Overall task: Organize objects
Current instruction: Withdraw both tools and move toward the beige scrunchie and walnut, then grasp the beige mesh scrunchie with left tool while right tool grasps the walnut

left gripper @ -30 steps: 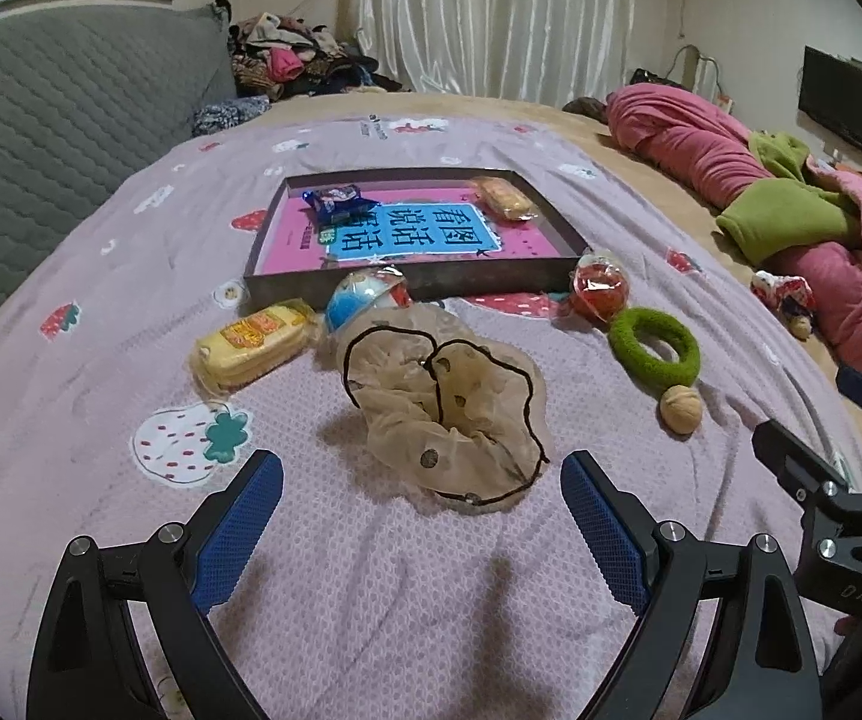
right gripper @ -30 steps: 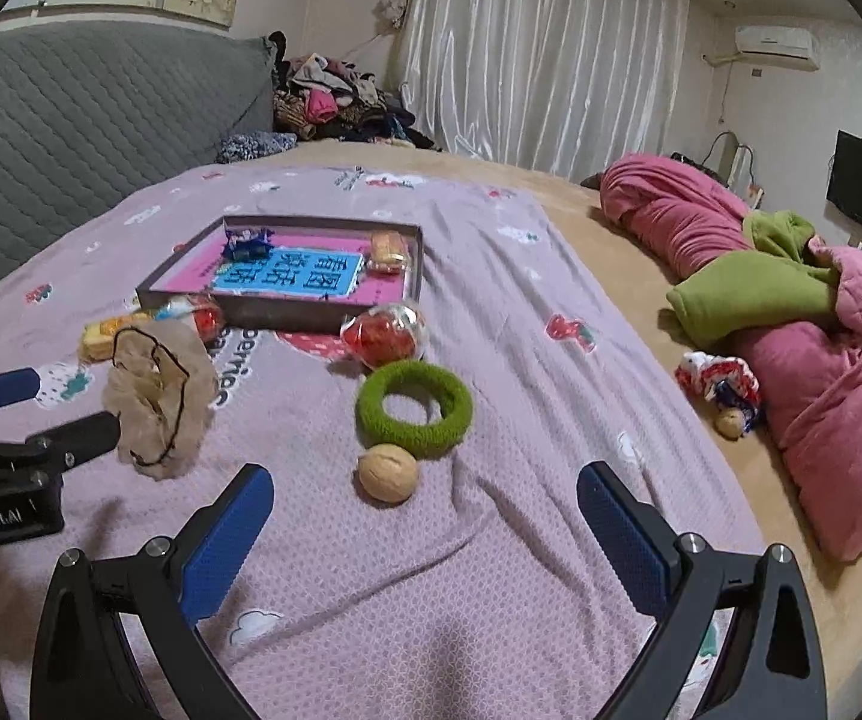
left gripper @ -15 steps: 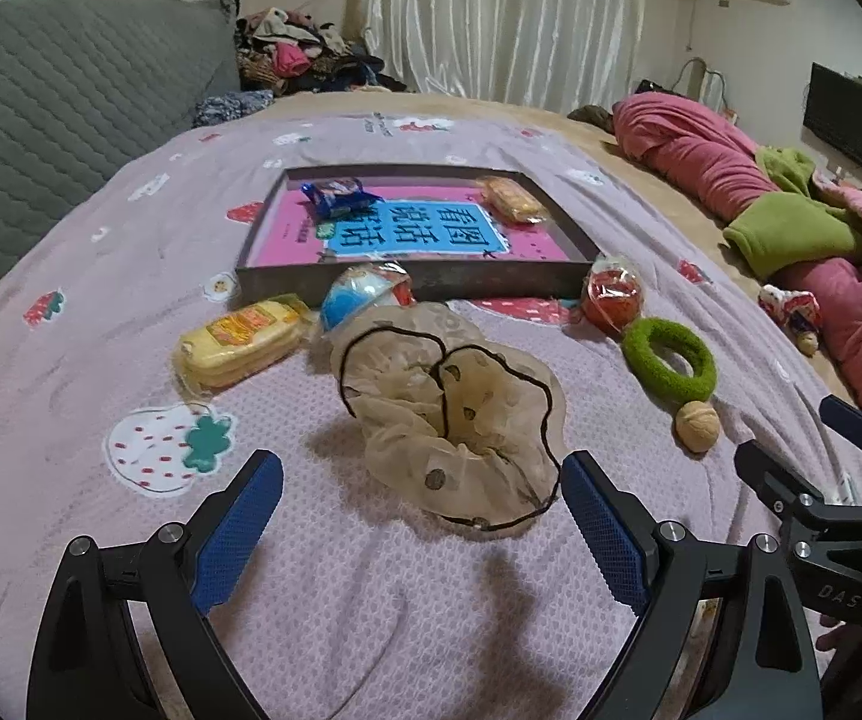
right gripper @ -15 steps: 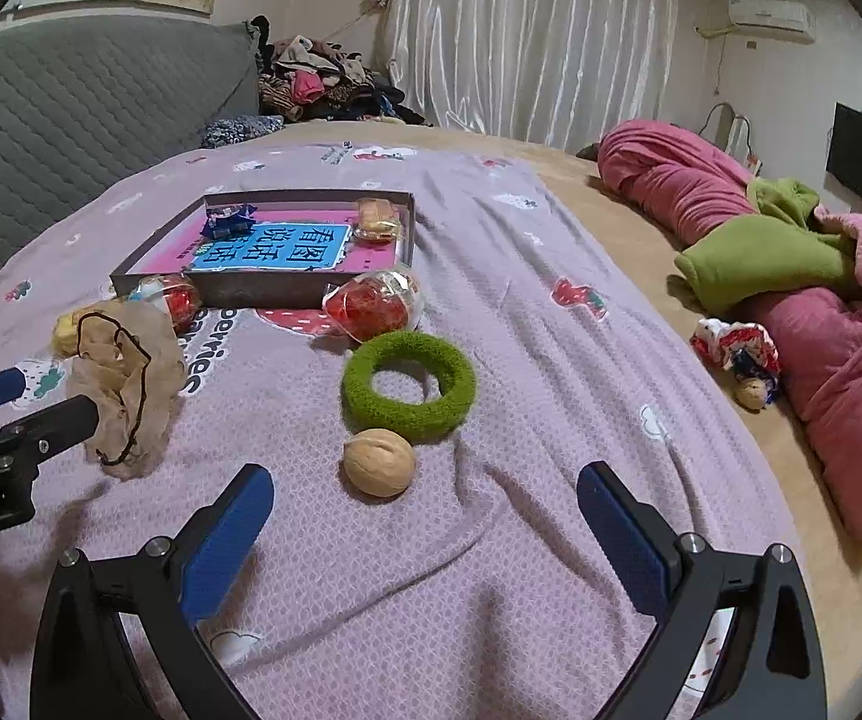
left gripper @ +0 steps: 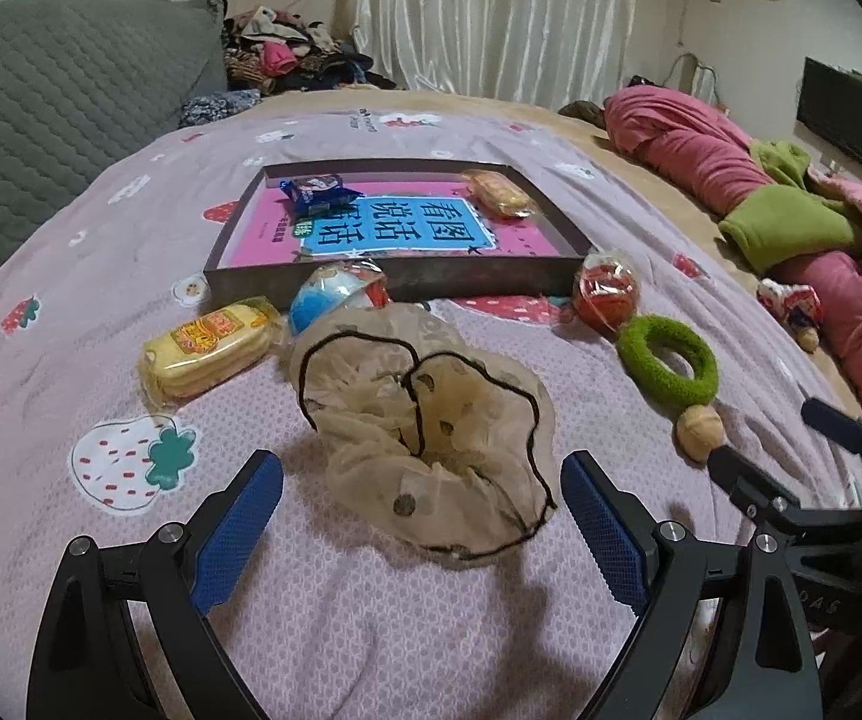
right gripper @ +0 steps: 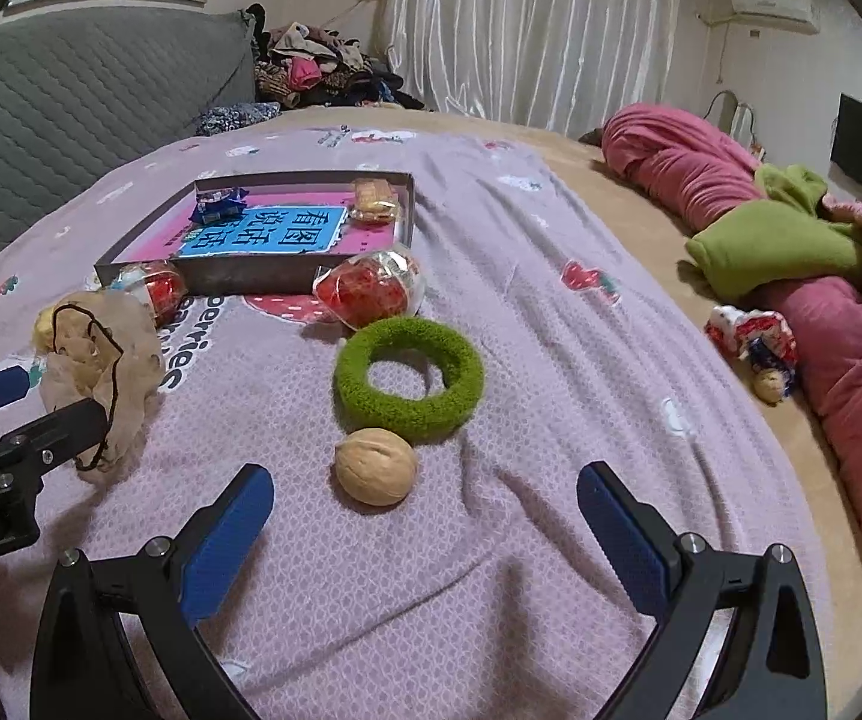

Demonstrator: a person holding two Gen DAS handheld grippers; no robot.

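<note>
Beige gauzy scrunchie with black edging (left gripper: 425, 438): crumpled on lilac strawberry-print bedspread (left gripper: 371, 618), lying ahead of and partly between spread blue-padded fingers of left gripper (left gripper: 422, 516); released, gripping nothing, pads clear of the fabric on both sides. Just beyond it, touching or nearly so: clear blue-and-white wrapped ball (left gripper: 335, 300); beside that, yellow packet of biscuits (left gripper: 209, 348). Behind these, shallow dark-walled rectangular tray (left gripper: 467, 283) with pink-and-blue printed sheet inside, holding blue snack wrapper (left gripper: 317, 192) at far left corner and clear-wrapped orange cake (left gripper: 497, 192) at far right corner. Against tray's right near corner: clear capsule with red contents (right gripper: 371, 288). Near that, fuzzy green ring (right gripper: 410, 378), flat on bedspread; brown walnut (right gripper: 376, 473) just in front of ring, almost touching. Right gripper (right gripper: 425, 510) likewise wide apart, holding nothing, walnut lying just ahead between its finger lines. At far right of bed: rolled pink quilt (right gripper: 851, 312) with green blanket (right gripper: 773, 246).
</note>
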